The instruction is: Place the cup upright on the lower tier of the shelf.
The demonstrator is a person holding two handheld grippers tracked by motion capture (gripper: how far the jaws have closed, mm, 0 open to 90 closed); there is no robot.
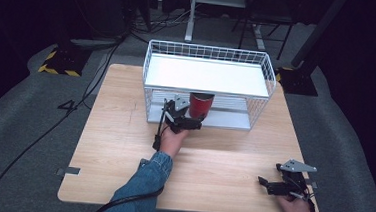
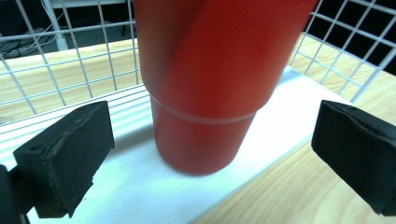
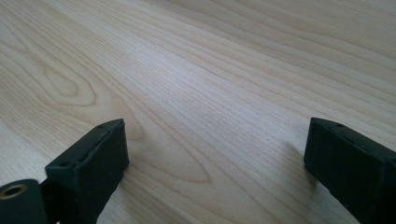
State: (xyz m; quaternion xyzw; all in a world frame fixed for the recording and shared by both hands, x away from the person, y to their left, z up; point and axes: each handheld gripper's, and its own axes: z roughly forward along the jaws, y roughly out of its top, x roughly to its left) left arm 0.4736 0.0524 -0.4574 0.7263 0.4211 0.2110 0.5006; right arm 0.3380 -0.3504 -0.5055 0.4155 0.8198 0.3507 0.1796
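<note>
**Red tumbler on the lower shelf of a wire rack, left gripper open around it**

The white wire rack (image 1: 207, 85) stands at twelve o'clock on the wooden table (image 1: 123, 146), its upper tier a bare white shelf (image 1: 205, 74) ringed by mesh walls. This upper shelf overhangs the lower white board (image 2: 140, 186) and hides the top of the red tumbler (image 1: 200, 106), which stands upright near the board's front edge. Mesh walls close the rack behind and beside the tumbler in the left gripper view; the front side appears open, though the high view is too coarse to be certain.

The left gripper (image 1: 187, 122) sits at the centre of the table, pointing to twelve o'clock; its jaws stand wide apart on either side of the tumbler (image 2: 210, 84) with clear gaps, touching nothing. The right gripper (image 1: 270, 186) rests at five o'clock near the table's front edge, well apart from the rack; its jaws are spread over bare wood grain (image 3: 201, 93), holding nothing.

Grey carpet (image 1: 19, 124) surrounds the table. A black-and-yellow striped base (image 1: 61, 62) lies at ten o'clock, cables trail across the floor, and desk legs stand in the dark beyond.
</note>
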